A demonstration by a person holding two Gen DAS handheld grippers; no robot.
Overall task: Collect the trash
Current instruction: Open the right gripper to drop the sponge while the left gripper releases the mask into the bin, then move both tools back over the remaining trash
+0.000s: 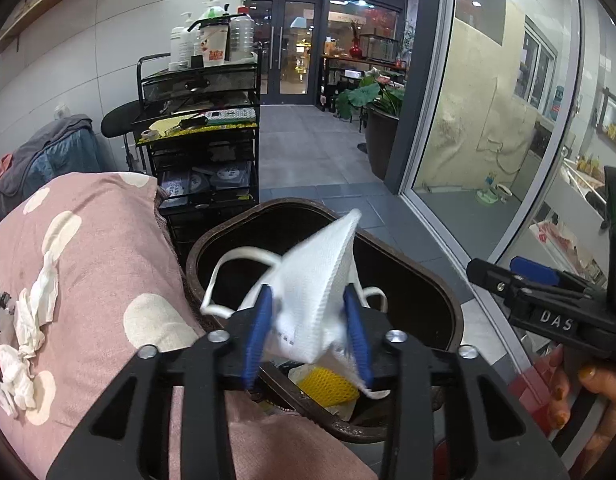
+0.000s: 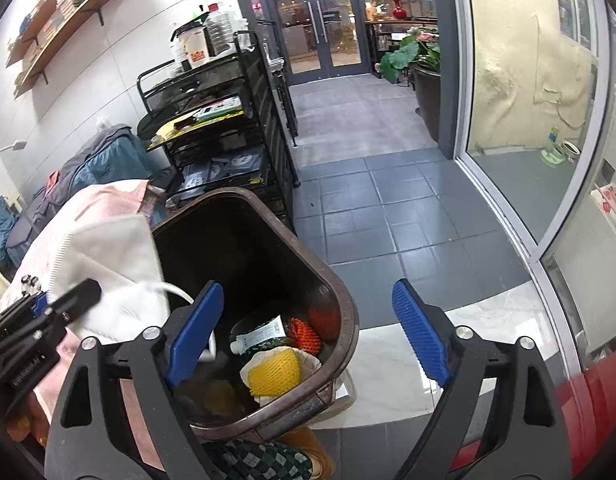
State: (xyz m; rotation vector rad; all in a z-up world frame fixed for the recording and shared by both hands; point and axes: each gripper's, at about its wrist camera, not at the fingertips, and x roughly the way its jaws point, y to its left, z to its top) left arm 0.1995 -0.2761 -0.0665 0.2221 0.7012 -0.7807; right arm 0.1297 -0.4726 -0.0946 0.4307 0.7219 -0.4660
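A white mask is seen between the pads of the left gripper, above the open brown bin; whether the pads press it cannot be told. The right gripper is held wide open and empty over the bin's rim. Yellow netting, orange netting and a tube lie inside the bin. Crumpled tissue is left on the pink cover beside the bin.

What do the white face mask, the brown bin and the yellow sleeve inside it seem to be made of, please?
Face mask: soft nonwoven fabric, matte, with a fine embossed weave and elastic loops. Brown bin: probably hard plastic, slightly glossy, its rim scuffed and stained. Yellow sleeve: likely foam netting, given its raised mesh pattern.
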